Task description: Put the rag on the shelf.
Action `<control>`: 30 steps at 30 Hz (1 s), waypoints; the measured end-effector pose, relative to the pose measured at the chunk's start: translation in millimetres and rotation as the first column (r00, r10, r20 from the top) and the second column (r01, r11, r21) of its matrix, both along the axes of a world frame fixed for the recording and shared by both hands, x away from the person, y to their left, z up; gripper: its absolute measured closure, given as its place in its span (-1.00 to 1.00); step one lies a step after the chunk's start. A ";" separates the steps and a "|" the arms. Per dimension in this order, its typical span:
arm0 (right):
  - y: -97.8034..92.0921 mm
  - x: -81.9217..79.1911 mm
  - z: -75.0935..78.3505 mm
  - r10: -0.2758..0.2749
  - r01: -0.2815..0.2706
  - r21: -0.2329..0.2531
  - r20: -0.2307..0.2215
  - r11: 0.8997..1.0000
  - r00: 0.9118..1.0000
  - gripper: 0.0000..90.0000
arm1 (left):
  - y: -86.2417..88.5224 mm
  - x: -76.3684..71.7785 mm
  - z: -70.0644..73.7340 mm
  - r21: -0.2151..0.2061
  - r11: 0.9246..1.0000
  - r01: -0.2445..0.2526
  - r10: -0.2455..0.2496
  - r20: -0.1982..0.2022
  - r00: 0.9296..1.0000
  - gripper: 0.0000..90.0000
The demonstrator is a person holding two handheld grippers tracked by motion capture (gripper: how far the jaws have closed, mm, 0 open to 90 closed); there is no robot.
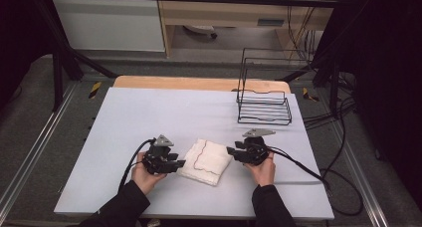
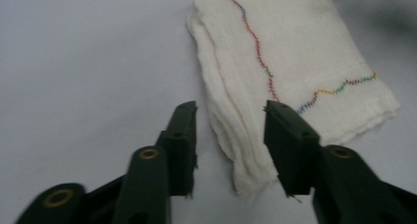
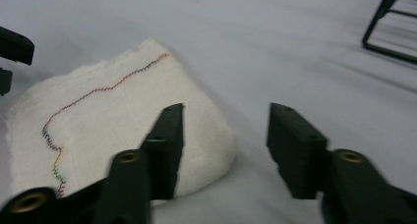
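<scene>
Flanking the folded cloth [image 1: 206,161], left gripper [image 1: 180,164] and right gripper [image 1: 231,151], jaws spread, pointing inward

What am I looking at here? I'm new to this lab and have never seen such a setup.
A person sits at a table covered in white, holding a hand-operated gripper in each hand. One picture comes from a camera above, looking down; the other two come from cameras riding on the grippers, each looking along its own two black fingers.

The left gripper and the right gripper sit either side of a folded white cloth with a wavy line of multicoloured stitching. Both are open and hold nothing; the left one's fingers straddle the cloth's layered edge without closing. Farther back on the right stands a black wire rack.
</scene>
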State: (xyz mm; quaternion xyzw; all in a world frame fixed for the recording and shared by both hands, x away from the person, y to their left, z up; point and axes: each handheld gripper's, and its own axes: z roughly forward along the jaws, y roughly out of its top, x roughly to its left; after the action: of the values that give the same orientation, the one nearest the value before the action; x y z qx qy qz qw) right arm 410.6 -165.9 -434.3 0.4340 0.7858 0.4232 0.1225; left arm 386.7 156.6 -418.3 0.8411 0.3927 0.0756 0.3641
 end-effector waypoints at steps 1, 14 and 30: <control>-5.8 -2.2 2.4 -0.014 0.014 -0.001 0.021 1.000 1.000 -0.15 | 0.2 3.0 1.9 -0.008 1.000 -0.010 0.010 0.014 1.000 0.06; -38.9 -17.4 1.5 0.028 -0.030 0.057 0.039 0.998 0.999 -0.88 | -34.7 47.5 2.9 0.002 1.000 -0.029 0.029 0.055 0.998 -0.54; -44.2 -23.6 -3.4 0.023 -0.024 0.055 0.020 0.998 1.000 -0.92 | -60.4 77.2 -16.4 0.046 0.998 -0.050 0.051 -0.019 0.998 0.01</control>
State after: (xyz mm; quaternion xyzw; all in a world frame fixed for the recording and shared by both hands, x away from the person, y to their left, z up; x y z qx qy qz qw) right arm 387.0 -210.1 -437.7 0.4237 0.7778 0.4502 0.1131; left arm 463.8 96.2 -434.7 0.8397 0.4159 0.0851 0.3386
